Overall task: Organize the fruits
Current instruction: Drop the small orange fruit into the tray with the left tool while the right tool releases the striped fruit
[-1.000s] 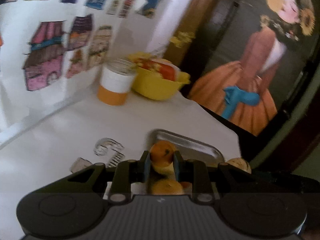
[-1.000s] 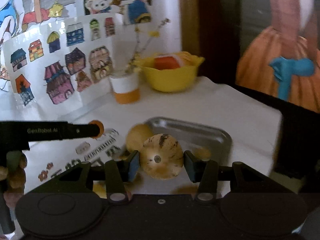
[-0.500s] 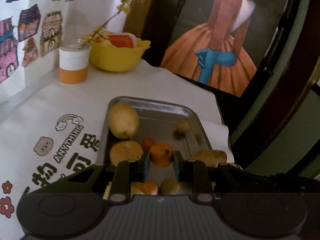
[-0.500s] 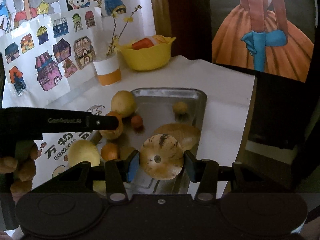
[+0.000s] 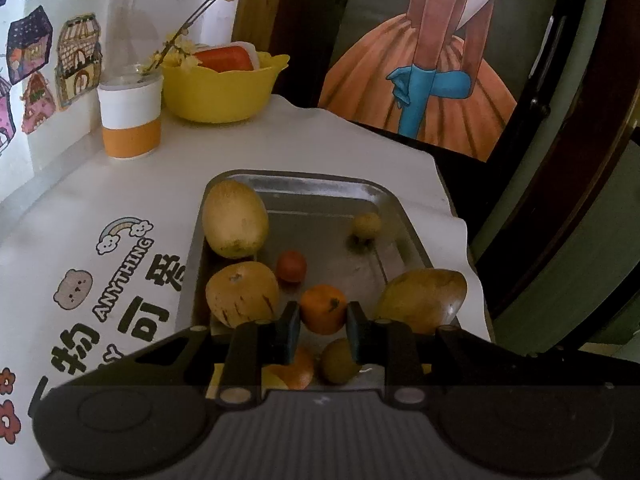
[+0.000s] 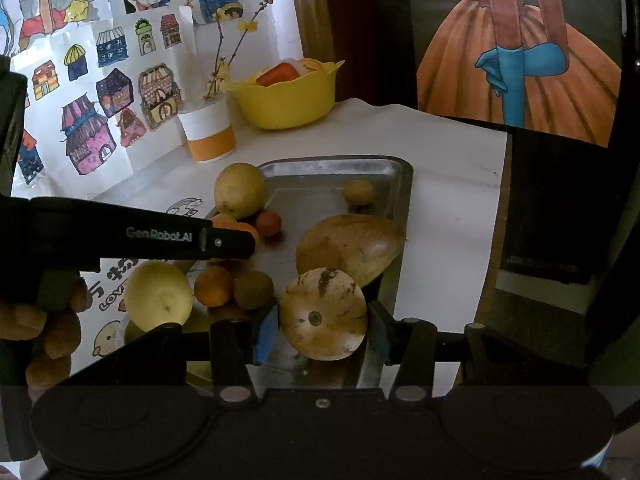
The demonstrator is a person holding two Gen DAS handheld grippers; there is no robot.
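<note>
Fingers round melon, stem-end camera-ward

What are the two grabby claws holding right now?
Left gripper: jaws closed on a small round orange fruit.
Right gripper: jaws closed on a round, tan, brown-speckled melon.
</note>
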